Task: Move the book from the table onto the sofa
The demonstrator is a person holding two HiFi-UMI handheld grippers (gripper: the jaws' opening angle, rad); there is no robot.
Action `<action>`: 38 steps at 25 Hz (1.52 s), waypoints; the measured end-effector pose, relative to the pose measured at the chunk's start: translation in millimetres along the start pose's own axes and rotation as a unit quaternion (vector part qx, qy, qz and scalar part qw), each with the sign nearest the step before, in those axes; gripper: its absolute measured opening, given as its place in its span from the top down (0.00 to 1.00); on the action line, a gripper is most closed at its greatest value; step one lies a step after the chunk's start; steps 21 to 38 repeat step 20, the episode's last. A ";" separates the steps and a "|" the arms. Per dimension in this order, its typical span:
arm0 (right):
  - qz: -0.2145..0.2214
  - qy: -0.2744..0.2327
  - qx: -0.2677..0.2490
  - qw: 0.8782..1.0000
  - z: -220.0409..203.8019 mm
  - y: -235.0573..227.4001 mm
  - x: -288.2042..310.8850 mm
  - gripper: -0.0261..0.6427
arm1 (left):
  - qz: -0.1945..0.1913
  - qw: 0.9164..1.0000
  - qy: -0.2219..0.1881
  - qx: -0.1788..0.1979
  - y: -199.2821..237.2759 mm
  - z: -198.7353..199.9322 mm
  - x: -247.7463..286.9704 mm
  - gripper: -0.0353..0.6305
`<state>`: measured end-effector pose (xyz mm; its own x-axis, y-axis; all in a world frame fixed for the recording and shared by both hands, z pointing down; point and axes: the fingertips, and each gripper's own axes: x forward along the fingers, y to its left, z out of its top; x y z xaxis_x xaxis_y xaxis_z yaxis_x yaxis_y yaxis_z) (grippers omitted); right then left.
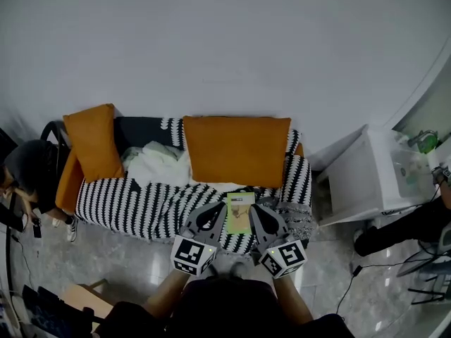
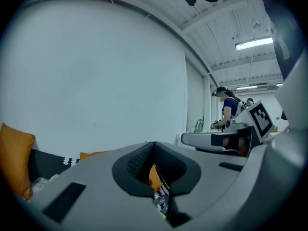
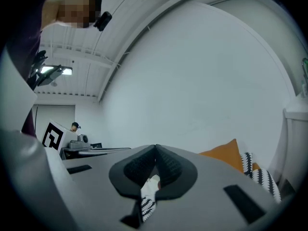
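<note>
**Thin green-covered book (image 1: 240,212) lying flat at the sofa's front edge**

The book shows cover-up on the black-and-white striped sofa (image 1: 134,199), below the big orange cushion (image 1: 236,150). From above, it sits between my two tools. My left gripper (image 1: 223,208) has its jaws pressed together on nothing, and so does my right gripper (image 1: 255,208). Neither gripper view shows the book, only wall and striped fabric past the tips. I judge that the seat carries the book and I do not, though I cannot be sure. If so, the placing is done, and closed jaws will not snag the throw.
</note>
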<state>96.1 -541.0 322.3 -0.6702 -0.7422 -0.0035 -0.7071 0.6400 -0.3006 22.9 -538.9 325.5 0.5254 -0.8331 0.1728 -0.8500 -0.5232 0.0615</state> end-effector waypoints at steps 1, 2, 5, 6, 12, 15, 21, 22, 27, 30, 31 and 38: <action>-0.002 -0.001 0.000 1.000 2.5 2.9 -0.5 0.93 | 0.000 1.000 -0.001 0.000 0.4 2.7 -3.1 0.93; -0.004 0.000 -0.001 1.000 4.3 4.8 0.0 0.93 | -0.001 1.000 -0.001 0.000 1.4 4.5 -5.0 0.93; -0.007 0.002 -0.004 1.000 4.9 8.5 2.1 0.93 | -0.001 1.000 -0.004 0.000 4.3 5.7 -7.6 0.93; -0.007 0.002 -0.005 1.000 4.5 9.8 2.2 0.93 | -0.002 1.000 -0.004 0.000 4.5 5.7 -8.6 0.93; -0.004 0.000 -0.006 1.000 3.3 15.6 3.1 0.93 | -0.002 1.000 -0.006 0.000 5.7 6.1 -12.9 0.93; -0.006 0.000 -0.004 1.000 2.3 17.5 1.3 0.93 | -0.001 1.000 -0.007 -0.001 4.8 5.1 -15.6 0.93; -0.005 0.003 -0.008 1.000 0.1 20.3 0.0 0.93 | -0.002 1.000 -0.006 -0.002 3.4 3.0 -18.5 0.93; -0.005 0.003 -0.008 1.000 0.1 20.3 0.0 0.93 | -0.002 1.000 -0.006 -0.002 3.4 3.0 -18.5 0.93; -0.005 0.003 -0.008 1.000 0.1 20.3 0.0 0.93 | -0.002 1.000 -0.006 -0.002 3.4 3.0 -18.5 0.93; -0.005 0.003 -0.008 1.000 0.1 20.3 0.0 0.93 | -0.002 1.000 -0.006 -0.002 3.4 3.0 -18.5 0.93; -0.005 0.003 -0.008 1.000 0.1 20.3 0.0 0.93 | -0.002 1.000 -0.006 -0.002 3.4 3.0 -18.5 0.93; -0.005 0.003 -0.008 1.000 0.1 20.3 0.0 0.93 | -0.002 1.000 -0.006 -0.002 3.4 3.0 -18.5 0.93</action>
